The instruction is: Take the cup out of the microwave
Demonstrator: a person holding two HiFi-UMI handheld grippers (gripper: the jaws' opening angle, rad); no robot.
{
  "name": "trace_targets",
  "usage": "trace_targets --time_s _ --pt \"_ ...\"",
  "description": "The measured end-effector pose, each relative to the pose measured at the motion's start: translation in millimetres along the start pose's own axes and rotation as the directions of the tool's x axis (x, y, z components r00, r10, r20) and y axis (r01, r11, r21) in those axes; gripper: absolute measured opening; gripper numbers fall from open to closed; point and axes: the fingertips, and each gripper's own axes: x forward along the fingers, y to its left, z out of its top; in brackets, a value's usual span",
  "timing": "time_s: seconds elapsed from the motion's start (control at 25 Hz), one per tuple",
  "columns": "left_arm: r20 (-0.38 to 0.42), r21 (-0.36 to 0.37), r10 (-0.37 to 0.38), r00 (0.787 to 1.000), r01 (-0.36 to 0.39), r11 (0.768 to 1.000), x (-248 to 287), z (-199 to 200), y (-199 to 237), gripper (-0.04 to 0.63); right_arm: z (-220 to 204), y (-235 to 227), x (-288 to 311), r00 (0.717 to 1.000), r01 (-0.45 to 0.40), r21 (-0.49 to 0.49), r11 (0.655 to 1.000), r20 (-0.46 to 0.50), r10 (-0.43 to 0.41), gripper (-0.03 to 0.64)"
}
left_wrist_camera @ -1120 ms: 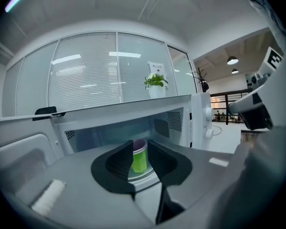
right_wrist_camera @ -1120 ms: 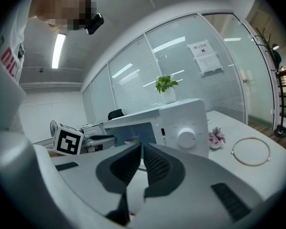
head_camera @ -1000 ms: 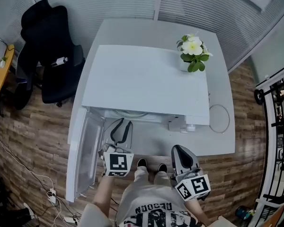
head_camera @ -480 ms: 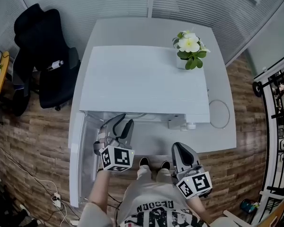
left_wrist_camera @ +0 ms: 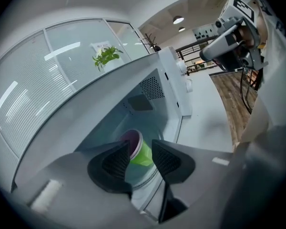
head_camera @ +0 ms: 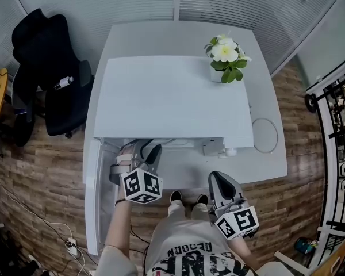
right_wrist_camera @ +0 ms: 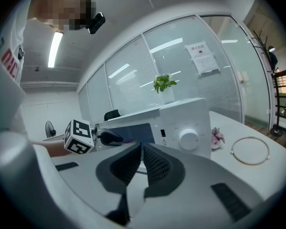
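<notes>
From above, we see the microwave [head_camera: 172,96] filling most of the white tabletop [head_camera: 267,168], leaving only a narrow bare strip along the front edge and a wider one on the right. Its door [head_camera: 95,200] hangs open past the tabletop's left edge, just beside the left gripper [head_camera: 146,152], so the free space there is tight. The head view hides the cavity under the microwave's roof. Only the left gripper view looks inside, where the green cup [left_wrist_camera: 143,156] sits on the turntable. That view is rolled, but we think the cup stands upright, long axis from turntable to cavity ceiling and mouth facing the ceiling. The left gripper's fingers [left_wrist_camera: 115,162] have just been opening and stand wide apart at the cavity mouth. The cup shows in the gap between them but further in, untouched. The right gripper [head_camera: 223,184] hovers over the front strip near the control side. Its own view shows the dial [right_wrist_camera: 188,138] and fingers [right_wrist_camera: 155,165] drawn nearly together on nothing
</notes>
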Motion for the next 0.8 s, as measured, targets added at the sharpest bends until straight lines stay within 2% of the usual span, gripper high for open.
trace_targets --time_s 0.32,0.8 --pt "-0.076 0.140 -0.078 0.994 0.088 0.986 15 -3 -6 0.152 2 -2 3 1.000 0.007 0.001 1.000 -0.002 -0.007 0.025" --pt "-0.133 0.262 -0.086 0.987 0.118 0.958 36 -15 -8 0.125 2 -4 6 1.000 0.017 -0.001 1.000 -0.007 -0.017 0.025"
